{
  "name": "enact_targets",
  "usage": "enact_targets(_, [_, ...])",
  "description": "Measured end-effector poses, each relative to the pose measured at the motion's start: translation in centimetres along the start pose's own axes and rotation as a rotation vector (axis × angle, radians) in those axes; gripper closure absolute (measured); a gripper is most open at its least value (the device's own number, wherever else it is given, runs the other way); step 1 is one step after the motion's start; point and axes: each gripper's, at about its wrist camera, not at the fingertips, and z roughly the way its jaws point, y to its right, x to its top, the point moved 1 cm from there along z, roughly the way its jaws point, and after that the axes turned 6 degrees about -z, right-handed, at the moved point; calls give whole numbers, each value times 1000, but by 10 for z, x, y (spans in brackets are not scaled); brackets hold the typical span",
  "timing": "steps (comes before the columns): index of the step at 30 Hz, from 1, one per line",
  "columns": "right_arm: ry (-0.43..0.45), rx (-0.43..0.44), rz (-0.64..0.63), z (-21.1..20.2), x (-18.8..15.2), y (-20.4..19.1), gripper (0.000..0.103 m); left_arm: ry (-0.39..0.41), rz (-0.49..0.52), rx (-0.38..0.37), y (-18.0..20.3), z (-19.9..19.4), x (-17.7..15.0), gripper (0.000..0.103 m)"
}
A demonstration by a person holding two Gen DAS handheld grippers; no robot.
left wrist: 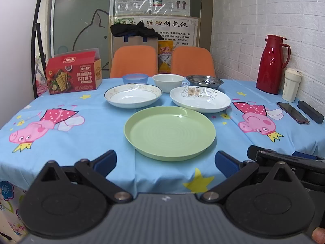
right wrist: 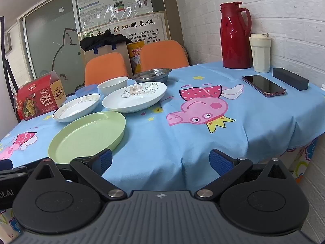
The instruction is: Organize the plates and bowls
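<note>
Crockery sits spread over the blue cartoon tablecloth on the worktop [left wrist: 85,109], none of it stacked yet. Nearest is the green plate [left wrist: 169,132], with the gold-rimmed plate [left wrist: 133,96] behind it to the left and the flowered plate [left wrist: 200,98] behind it to the right. Further back stand the blue bowl [left wrist: 135,78], the white bowl [left wrist: 168,82] and the steel bowl [left wrist: 204,81], in a row near the far edge.

Both tools hover short of the near edge. The left gripper [left wrist: 165,162] has its fingers spread wide and empty, lined up with the green plate; the right gripper [right wrist: 160,161] is likewise wide open and holds nothing, with the green plate's rim just beside its left finger.

To start well, I would judge it best to leave the broad green plate as the base and fetch one of the china plates first. Slide one finger under the rim, the other over it, close firmly, and lift level, since glazed china is probably slippery and heavy at the edge. Keep clear of the phone [right wrist: 264,85] and red flask [right wrist: 235,36].
</note>
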Motion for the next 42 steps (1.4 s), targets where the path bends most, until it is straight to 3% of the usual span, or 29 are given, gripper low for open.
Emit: enact_targets(42, [3,0,-11,0,1,-3,0,-4,2,8,-2,1,-1,0])
